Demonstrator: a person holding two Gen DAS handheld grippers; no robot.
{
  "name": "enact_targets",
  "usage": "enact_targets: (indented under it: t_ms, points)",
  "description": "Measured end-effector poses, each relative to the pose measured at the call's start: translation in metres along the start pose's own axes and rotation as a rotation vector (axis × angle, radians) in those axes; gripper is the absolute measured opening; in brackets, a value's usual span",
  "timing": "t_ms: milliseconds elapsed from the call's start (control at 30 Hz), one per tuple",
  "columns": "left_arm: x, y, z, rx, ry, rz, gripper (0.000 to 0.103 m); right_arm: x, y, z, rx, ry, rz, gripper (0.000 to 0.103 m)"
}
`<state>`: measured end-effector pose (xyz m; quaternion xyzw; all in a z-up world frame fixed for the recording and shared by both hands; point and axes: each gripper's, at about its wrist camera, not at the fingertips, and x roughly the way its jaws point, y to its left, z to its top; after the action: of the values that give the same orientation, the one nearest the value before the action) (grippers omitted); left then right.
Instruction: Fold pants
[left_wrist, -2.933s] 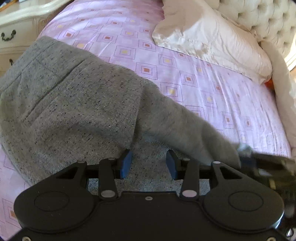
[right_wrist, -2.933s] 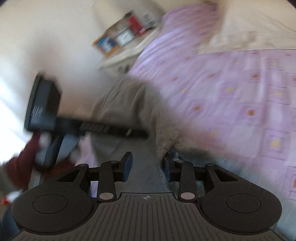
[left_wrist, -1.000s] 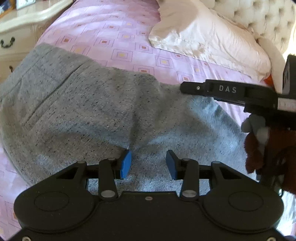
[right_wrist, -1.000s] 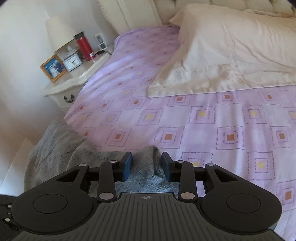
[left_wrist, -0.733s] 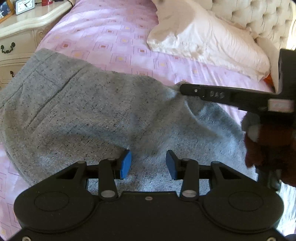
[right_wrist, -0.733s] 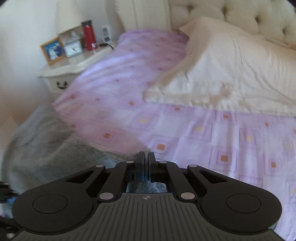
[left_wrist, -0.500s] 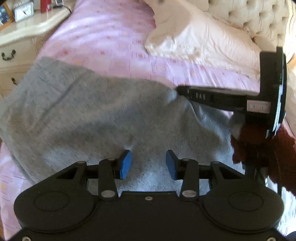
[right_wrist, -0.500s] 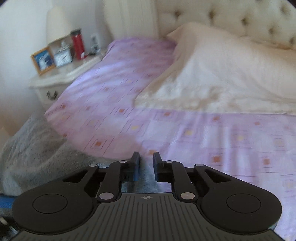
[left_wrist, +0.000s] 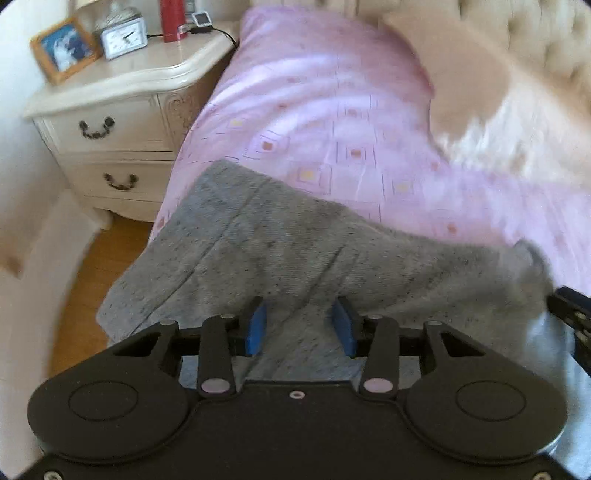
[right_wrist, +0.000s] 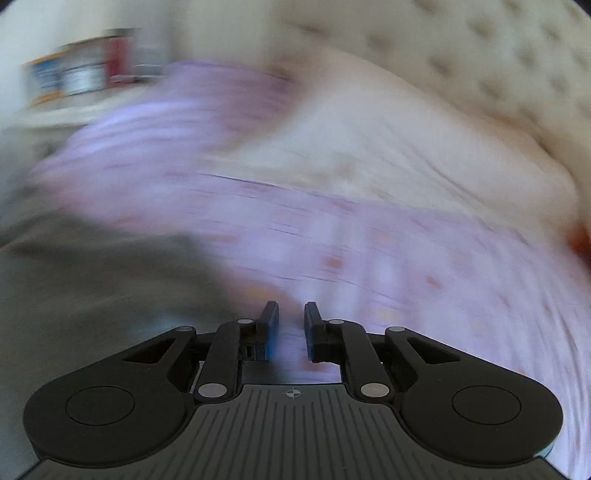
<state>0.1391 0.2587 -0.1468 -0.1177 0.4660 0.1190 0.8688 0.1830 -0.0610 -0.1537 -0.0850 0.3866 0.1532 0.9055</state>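
Pants (left_wrist: 280, 254) of speckled grey knit lie across the near left part of the bed (left_wrist: 332, 122), on its pink sheet with small square motifs; their left end hangs off the mattress edge toward the wooden floor (left_wrist: 92, 254). In the left wrist view the left gripper (left_wrist: 301, 325) hangs over the grey cloth with its blue-padded jaws standing apart, fabric showing under and between them but not pinched. At the right edge of that view the cloth rises to a small peak beside a dark piece of the right gripper (left_wrist: 570, 310).

The right wrist view is badly blurred. The right gripper's jaws have just been closing and stand with a narrow gap, only pink sheet visible between them; the pants (right_wrist: 85, 295) spread to their left, and no cloth is gripped.

A cream nightstand (left_wrist: 118, 107) beside the bed carries a framed photo (left_wrist: 62, 48), a clock (left_wrist: 120, 33) and a red bottle (left_wrist: 171, 18). A cream pillow (right_wrist: 388, 155) lies before the tufted headboard (right_wrist: 498, 66).
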Motion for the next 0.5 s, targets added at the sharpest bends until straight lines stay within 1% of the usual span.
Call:
enact_targets:
  t_ms: [33,67,100,133,200,233,267,333,367,400,433,467,500]
  points:
    - [-0.003,0.007,-0.003,-0.035,0.005,0.011,0.052,-0.003,-0.005,0.003,0.03,-0.001,0.003,0.015]
    - [-0.006,0.015,-0.006,-0.08,0.007,0.0,0.052,-0.012,-0.007,0.003,0.039,-0.025,0.008,0.015]
    - [-0.009,0.02,-0.008,-0.12,0.004,-0.002,0.052,-0.025,-0.007,0.002,0.031,-0.048,0.032,0.015]
    - [-0.011,0.022,-0.009,-0.138,0.004,0.005,0.052,-0.038,-0.007,-0.001,0.023,-0.053,0.053,0.015]
    - [-0.017,0.012,-0.006,-0.117,0.009,0.036,0.052,-0.064,-0.007,-0.014,0.022,-0.04,0.101,0.015]
    - [-0.02,0.007,-0.006,-0.103,0.014,0.047,0.049,-0.074,-0.009,-0.022,0.029,-0.024,0.121,0.015]
    - [-0.025,0.001,-0.005,-0.099,0.024,0.043,0.041,-0.083,-0.011,-0.031,0.032,0.002,0.128,0.015]
    - [-0.038,-0.011,-0.006,-0.103,0.038,-0.004,0.043,-0.096,-0.015,-0.054,0.013,0.065,0.104,0.015]
    - [-0.049,-0.019,-0.01,-0.085,0.032,-0.03,0.045,-0.099,-0.02,-0.064,-0.003,0.087,0.084,0.015]
    - [-0.056,-0.03,-0.014,-0.059,0.038,-0.078,0.045,-0.101,-0.026,-0.075,-0.018,0.121,0.057,0.015]
    - [-0.06,-0.039,-0.019,-0.041,0.061,-0.135,0.045,-0.102,-0.036,-0.084,-0.016,0.163,0.022,0.015]
    - [-0.061,-0.048,-0.025,-0.028,0.096,-0.19,0.045,-0.105,-0.05,-0.088,0.022,0.157,0.021,0.016]
    - [-0.059,-0.059,-0.032,-0.016,0.139,-0.231,0.046,-0.108,-0.066,-0.089,0.071,0.173,-0.009,0.016]
